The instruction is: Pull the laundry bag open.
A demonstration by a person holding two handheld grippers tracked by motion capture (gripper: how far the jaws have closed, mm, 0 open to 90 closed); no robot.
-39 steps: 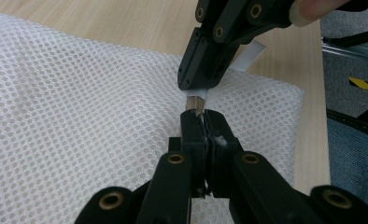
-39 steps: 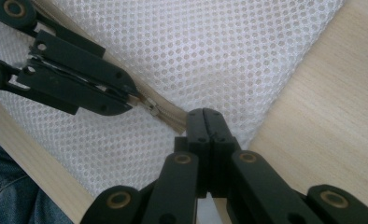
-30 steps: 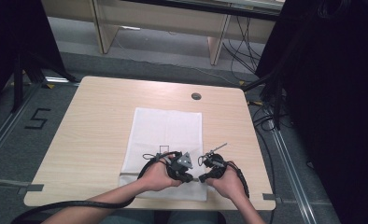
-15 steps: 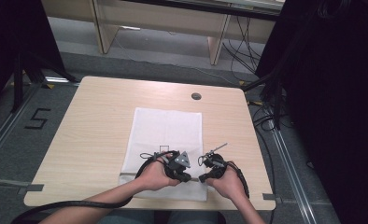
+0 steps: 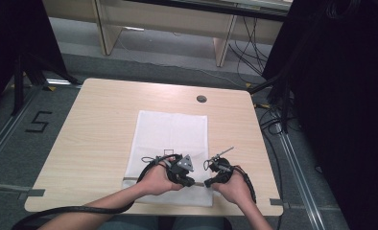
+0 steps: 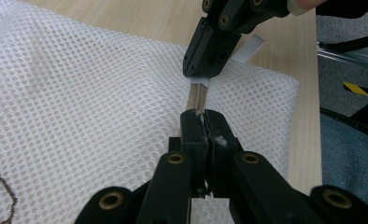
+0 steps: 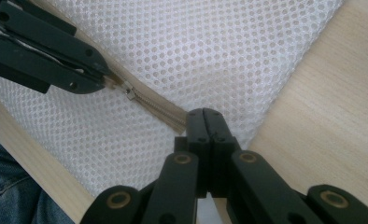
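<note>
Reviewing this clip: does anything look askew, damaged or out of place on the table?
Nothing stands out. The white mesh bag lies flat on the table; the left gripper and right gripper are both shut on its beige zipper.

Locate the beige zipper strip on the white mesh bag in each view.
High view: beige zipper strip low centre, between the two claws, near the white mesh bag's front edge.
Left gripper view: centre, running from the left claw up to the right claw.
Right gripper view: centre-left, a diagonal from the right claw to the left claw.
Shared landmark: the small metal zipper slider.
</note>
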